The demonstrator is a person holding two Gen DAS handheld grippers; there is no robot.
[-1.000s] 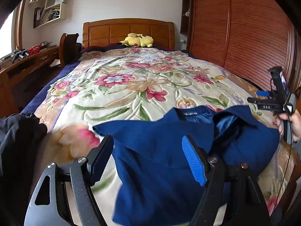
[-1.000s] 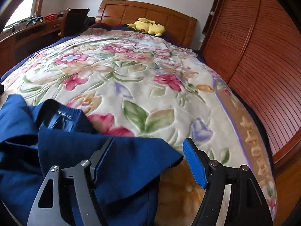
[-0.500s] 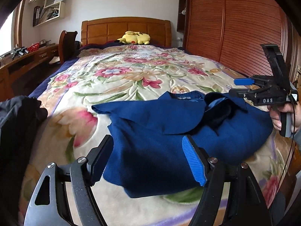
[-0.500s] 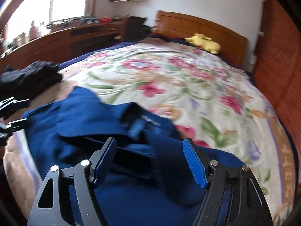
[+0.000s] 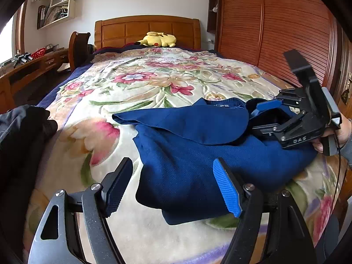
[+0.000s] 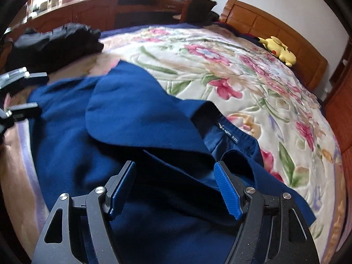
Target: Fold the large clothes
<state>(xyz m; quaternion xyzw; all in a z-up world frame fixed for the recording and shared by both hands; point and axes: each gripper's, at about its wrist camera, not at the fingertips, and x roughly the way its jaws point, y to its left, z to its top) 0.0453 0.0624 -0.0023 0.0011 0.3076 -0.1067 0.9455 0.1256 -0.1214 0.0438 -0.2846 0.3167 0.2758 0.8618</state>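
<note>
A dark blue jacket (image 5: 193, 154) lies crumpled across the near end of the flowered bed cover (image 5: 154, 83). Its labelled collar (image 6: 228, 135) faces the headboard. My left gripper (image 5: 173, 187) hovers open over the jacket's near hem, with nothing between its pads. A hand at the right edge holds my right gripper (image 5: 259, 117), which is low over the collar. In the right wrist view the right gripper (image 6: 173, 190) has its jaws closing, with dark folds of the jacket (image 6: 132, 114) under and between them and the pads not pressing. The left gripper's fingertips (image 6: 33, 74) show at the far left.
A heap of black clothes (image 5: 22, 132) lies at the bed's near left corner. A yellow plush toy (image 5: 157, 39) rests by the wooden headboard (image 5: 147, 28). A slatted wooden wardrobe (image 5: 275, 33) runs along the right of the bed. A desk (image 5: 33, 66) and chair stand on the left.
My right gripper has swung from the jacket's right edge in over the collar, rolling and turning towards the left. My left gripper has sunk slightly towards the near hem.
</note>
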